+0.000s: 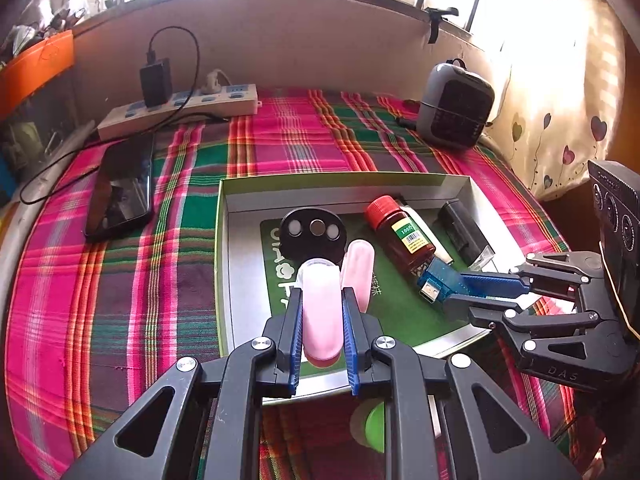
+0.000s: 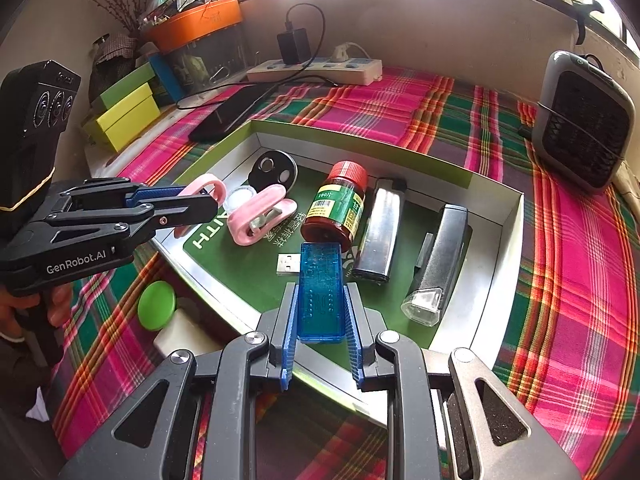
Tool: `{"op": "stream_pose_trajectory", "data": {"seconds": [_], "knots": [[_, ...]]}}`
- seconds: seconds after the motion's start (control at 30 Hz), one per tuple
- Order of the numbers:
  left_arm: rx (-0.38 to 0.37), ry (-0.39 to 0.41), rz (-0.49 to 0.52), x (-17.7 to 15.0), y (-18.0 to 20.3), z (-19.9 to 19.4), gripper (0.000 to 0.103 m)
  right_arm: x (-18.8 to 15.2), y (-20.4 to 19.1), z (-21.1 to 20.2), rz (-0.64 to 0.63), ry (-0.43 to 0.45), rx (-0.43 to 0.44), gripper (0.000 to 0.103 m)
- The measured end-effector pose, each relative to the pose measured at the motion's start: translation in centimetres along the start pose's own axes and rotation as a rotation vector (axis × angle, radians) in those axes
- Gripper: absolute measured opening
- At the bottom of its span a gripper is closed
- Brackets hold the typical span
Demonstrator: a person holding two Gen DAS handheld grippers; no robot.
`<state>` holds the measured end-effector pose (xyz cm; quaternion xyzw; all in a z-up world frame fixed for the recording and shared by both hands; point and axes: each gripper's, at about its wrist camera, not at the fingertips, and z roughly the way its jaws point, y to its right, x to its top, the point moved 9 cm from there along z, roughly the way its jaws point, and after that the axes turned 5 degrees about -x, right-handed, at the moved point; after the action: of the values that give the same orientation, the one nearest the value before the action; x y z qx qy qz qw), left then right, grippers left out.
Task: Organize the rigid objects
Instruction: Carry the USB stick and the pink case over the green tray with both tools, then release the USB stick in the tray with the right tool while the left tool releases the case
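Note:
A shallow open box [image 1: 224,240] lies on the plaid cloth. It holds a red-capped brown bottle [image 1: 400,236], a black disc [image 1: 314,232], a silver lighter [image 2: 380,232] and a black stapler-like item [image 2: 436,256]. My left gripper [image 1: 322,296] is shut on a pink capsule-shaped case [image 1: 320,320] over the box's near left part. A second pink case [image 2: 260,216] lies open beside it. My right gripper [image 2: 321,288] is shut on a translucent blue USB stick [image 2: 322,300], just in front of the bottle [image 2: 340,208]. Each gripper shows in the other's view: the right gripper [image 1: 454,292] and the left gripper [image 2: 200,197].
A green-lidded white bottle [image 2: 158,306] lies on the cloth outside the box's near edge. A phone [image 1: 120,192] and a power strip [image 1: 180,110] are at the back left, a small grey fan [image 1: 456,108] at the back right. Green boxes [image 2: 128,116] stand far left.

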<state>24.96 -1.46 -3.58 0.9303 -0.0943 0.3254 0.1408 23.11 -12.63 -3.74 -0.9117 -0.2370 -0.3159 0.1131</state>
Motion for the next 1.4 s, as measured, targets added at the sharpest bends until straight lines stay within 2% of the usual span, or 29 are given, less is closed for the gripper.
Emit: {"op": "stream_pose_trajectory", "data": {"seconds": [0.1, 1.07, 1.4], "knots": [[-0.001, -0.006, -0.002, -0.2, 0.0, 0.3, 0.017, 0.0, 0.1, 0.1, -0.023, -0.004, -0.023, 0.023], [-0.009, -0.031, -0.017, -0.9, -0.2, 1.2, 0.018, 0.0, 0.2, 0.2, -0.009, 0.002, -0.021, 0.023], [-0.012, -0.028, -0.024, -1.0, -0.1, 0.5, 0.022, 0.0, 0.2, -0.1, -0.011, 0.006, -0.049, 0.025]]}}
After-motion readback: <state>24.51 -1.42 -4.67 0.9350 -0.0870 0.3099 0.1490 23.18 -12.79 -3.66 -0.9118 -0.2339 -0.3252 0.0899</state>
